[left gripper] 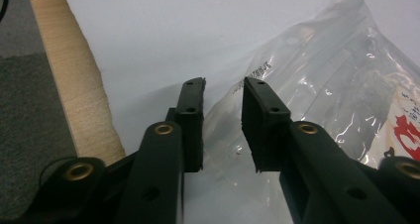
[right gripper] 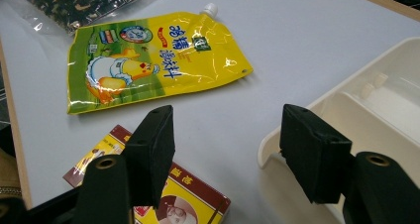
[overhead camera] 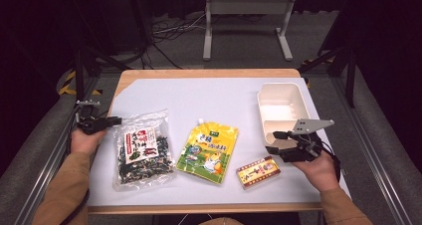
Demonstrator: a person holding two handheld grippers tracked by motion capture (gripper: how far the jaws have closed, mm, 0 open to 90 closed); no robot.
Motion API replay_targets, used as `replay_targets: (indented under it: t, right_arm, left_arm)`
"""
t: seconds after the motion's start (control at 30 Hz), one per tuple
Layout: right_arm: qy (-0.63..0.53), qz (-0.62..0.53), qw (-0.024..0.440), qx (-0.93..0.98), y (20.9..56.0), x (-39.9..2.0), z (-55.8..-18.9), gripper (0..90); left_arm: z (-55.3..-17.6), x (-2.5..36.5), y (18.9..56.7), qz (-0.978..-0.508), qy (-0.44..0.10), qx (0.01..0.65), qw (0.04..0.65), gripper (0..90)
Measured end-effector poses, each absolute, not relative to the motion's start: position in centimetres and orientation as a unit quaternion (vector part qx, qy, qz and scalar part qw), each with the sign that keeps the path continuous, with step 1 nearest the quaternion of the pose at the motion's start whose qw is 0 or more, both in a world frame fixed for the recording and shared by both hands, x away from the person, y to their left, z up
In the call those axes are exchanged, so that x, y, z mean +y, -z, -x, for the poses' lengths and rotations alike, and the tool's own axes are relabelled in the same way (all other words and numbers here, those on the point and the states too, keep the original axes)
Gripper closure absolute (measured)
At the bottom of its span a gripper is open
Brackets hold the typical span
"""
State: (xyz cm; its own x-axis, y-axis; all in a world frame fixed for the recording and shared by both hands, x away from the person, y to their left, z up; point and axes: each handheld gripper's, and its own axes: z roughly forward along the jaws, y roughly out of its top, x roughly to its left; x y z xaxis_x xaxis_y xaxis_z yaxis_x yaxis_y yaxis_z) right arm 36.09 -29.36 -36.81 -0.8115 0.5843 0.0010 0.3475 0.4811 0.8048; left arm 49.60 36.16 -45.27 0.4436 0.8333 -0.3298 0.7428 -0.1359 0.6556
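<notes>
- Two black jaws of the left gripper (left gripper: 223, 117) stand a narrow gap apart, with the crinkled corner of the clear bag (overhead camera: 143, 149) of dark dried pieces lying in and just beyond that gap; the pads do not visibly press on the plastic, so nothing is held.
- That bag lies flat at the left of the white table sheet (overhead camera: 209, 98), its upper-left corner turned toward the left gripper (overhead camera: 110, 120), which comes in low from the table's left edge, held in the left hand (overhead camera: 85, 140).
- In the left gripper view the bag's red-printed label sits farther right, beyond the jaws, and the pale wooden table edge (left gripper: 74, 85) runs along the left.
- Just right of the bag lies a yellow spouted pouch (overhead camera: 208, 153), flat, its spout pointing away from the person.
- Near the pouch, toward the front edge, lies a small red-and-yellow box (overhead camera: 258, 172).
- Beside that box the right gripper (overhead camera: 277, 142) hovers with jaws wide apart and empty, between the box and the cream tray (overhead camera: 298, 98) at the right.
</notes>
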Motion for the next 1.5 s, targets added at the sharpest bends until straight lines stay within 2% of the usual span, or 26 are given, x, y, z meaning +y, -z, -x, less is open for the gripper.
replay_targets:
  t: [0.3, 0.4, 0.67, 0.97, 1.27, 1.5]
  right_arm:
    - [-0.430, -0.274, 0.139, 0.849, 36.9, -29.3, -36.1, 37.6]
    - [-0.430, -0.275, 0.139, 0.849, 36.9, -29.3, -36.1, 37.6]
    - [-0.428, -0.274, 0.139, 0.850, 36.8, -29.3, -36.1, 37.7]
    - [-0.430, -0.267, 0.138, 0.851, 36.2, -28.8, -36.1, 39.2]
    - [-0.431, -0.253, 0.144, 0.854, 34.8, -28.0, -35.9, 41.5]
    - [-0.438, -0.240, 0.144, 0.854, 34.0, -27.1, -35.8, 42.8]
  left_arm:
    - [-49.4, 36.2, 44.7, -0.754, -0.063, 0.515, 0.402, 88.7]
    - [-49.3, 36.0, 44.4, -0.756, -0.069, 0.512, 0.403, 89.9]
    - [-48.8, 36.0, 43.3, -0.760, -0.095, 0.497, 0.407, 90.0]
    - [-47.4, 36.5, 40.7, -0.755, -0.110, 0.474, 0.439, 90.0]
    - [-44.5, 37.3, 36.4, -0.729, -0.140, 0.448, 0.499, 90.0]
    - [-41.5, 36.4, 33.9, -0.721, -0.169, 0.420, 0.524, 90.0]
